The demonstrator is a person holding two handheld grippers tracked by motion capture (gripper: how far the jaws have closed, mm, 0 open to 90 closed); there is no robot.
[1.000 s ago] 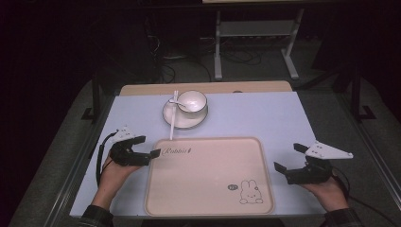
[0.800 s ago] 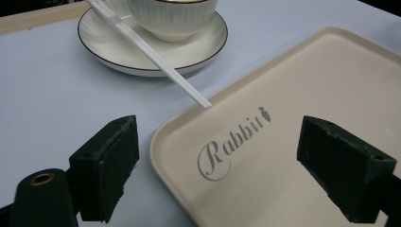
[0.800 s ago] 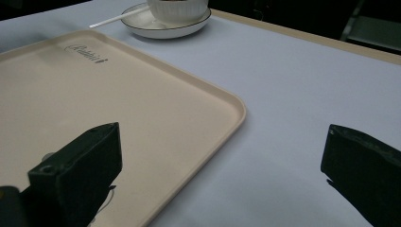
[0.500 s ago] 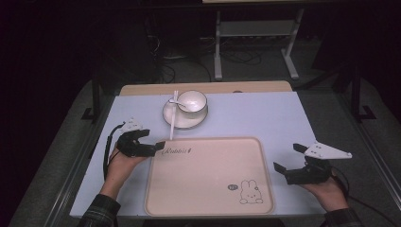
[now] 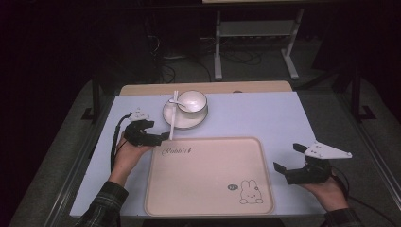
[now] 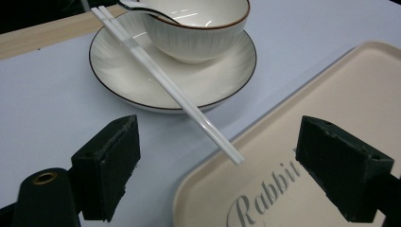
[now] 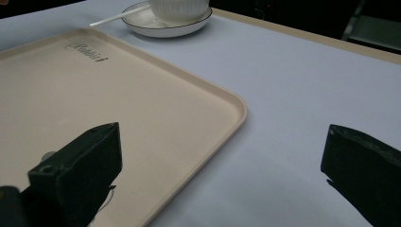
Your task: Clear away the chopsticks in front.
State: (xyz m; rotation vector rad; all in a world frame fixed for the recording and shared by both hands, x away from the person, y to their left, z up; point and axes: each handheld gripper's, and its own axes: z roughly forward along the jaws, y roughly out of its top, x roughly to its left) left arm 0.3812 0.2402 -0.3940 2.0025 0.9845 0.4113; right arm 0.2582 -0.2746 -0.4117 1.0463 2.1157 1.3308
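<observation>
A beige tray (image 5: 208, 198) marked "Rabbit" with a bunny drawing lies at the table's near middle. Behind it a white bowl (image 5: 191, 100) with a spoon in it sits on a white saucer (image 5: 172, 120). White chopsticks (image 5: 173, 116) rest across the saucer's left side, their tips reaching the tray's far left corner. My left gripper (image 5: 163, 137) is open, its jaws on either side of the chopstick tips (image 6: 234, 153). My right gripper (image 5: 286, 158) stands open at the tray's right edge (image 7: 236, 101), holding nothing.
The light blue table top (image 5: 265, 118) has a wooden strip (image 5: 255, 86) along its far edge. Metal stand legs (image 5: 217, 52) and cables lie on the dark floor beyond. Bare table surface lies right of the saucer.
My left gripper has moved forward and to the right, from beside the tray's left edge up to the chopstick tips. The right gripper has stayed in place.
</observation>
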